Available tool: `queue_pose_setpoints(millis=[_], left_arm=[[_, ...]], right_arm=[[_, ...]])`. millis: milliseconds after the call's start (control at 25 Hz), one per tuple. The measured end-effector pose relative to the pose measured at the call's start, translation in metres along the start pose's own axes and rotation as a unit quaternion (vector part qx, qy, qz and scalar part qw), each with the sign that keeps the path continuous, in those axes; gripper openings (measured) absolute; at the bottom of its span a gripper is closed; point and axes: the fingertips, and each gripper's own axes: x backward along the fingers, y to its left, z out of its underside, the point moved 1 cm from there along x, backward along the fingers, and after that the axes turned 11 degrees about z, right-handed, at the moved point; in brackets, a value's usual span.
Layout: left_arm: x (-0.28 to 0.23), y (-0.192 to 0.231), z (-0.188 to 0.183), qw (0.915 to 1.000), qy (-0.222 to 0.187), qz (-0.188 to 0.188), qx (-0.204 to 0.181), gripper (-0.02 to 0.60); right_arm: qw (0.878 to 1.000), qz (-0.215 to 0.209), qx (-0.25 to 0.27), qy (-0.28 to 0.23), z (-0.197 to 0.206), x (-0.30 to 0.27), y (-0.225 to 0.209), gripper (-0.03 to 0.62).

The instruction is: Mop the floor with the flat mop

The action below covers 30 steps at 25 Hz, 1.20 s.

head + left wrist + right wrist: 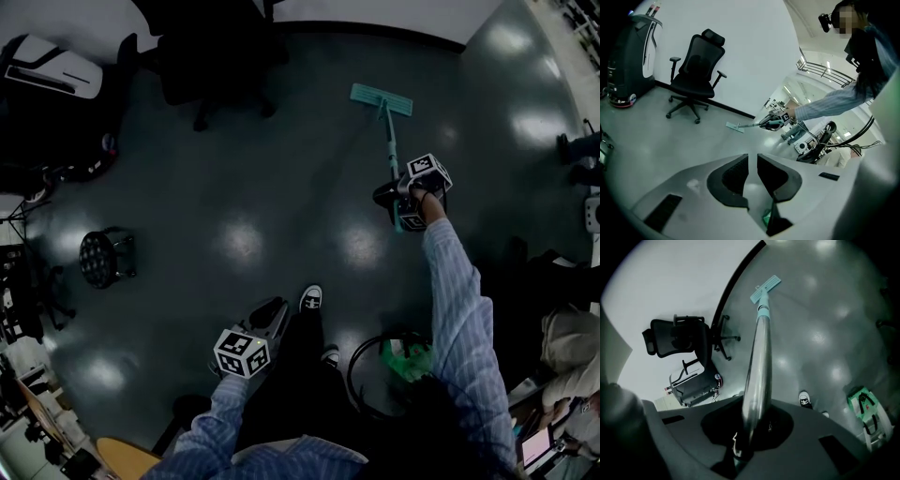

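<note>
1. Nearest in the head view, at 6 o'clock, is the left gripper (271, 309). It is held low over the person's shoe (310, 299). Its own view shows the jaws drawn to a thin slit with nothing between them (752, 161), so it plays no part in the mopping.
2. The flat mop (382, 98) lies at 1 o'clock. Its pale green head is flat on the dark glossy floor (281, 187), short of the wall's skirting, and its handle (387, 141) slopes back toward the person.
3. The right gripper (397, 199), at 2 o'clock on an outstretched arm, is clamped round the lower end of the handle. In its own view the metal shaft (757, 362) runs out from between the jaws (749, 430) to the head (765, 288).
4. Judgement: a stroke looks to be at full reach. The next move would call for drawing the head back toward the feet, or sweeping it sideways, with the pad kept flat and the one-gripper hold kept firm against twisting.
5. The office chair (211, 56) stands at 11 o'clock near the wall, well apart from the mop head but in the way of a leftward sweep.
6. Farther out are a white and black machine (52, 70) at 10 o'clock and a round black stool (101, 256) at 9 o'clock.
7. At 5 o'clock, just beside the person's legs, is a green item inside a dark ring (403, 361). I cannot identify it, and a long pull-back could meet it.
</note>
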Motion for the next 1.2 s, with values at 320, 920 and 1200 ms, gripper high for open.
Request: queue_pose_setpoints(millis=[320, 920, 1200], left_arm=[[0.015, -0.01, -0.005, 0.9998, -0.014, 0.007, -0.012, 0.061], [0.056, -0.089, 0.037, 0.9979, -0.025, 0.027, -0.053, 0.061], [0.085, -0.135, 0.08, 0.9956, -0.034, 0.031, -0.081, 0.061]], right_arm=[[1.0, -0.008, -0.009, 0.003, 0.049, -0.004, -0.012, 0.044], [0.998, -0.054, -0.002, 0.044, 0.261, -0.009, -0.106, 0.044], [0.995, -0.07, 0.024, 0.068, 0.373, -0.021, -0.162, 0.044]])
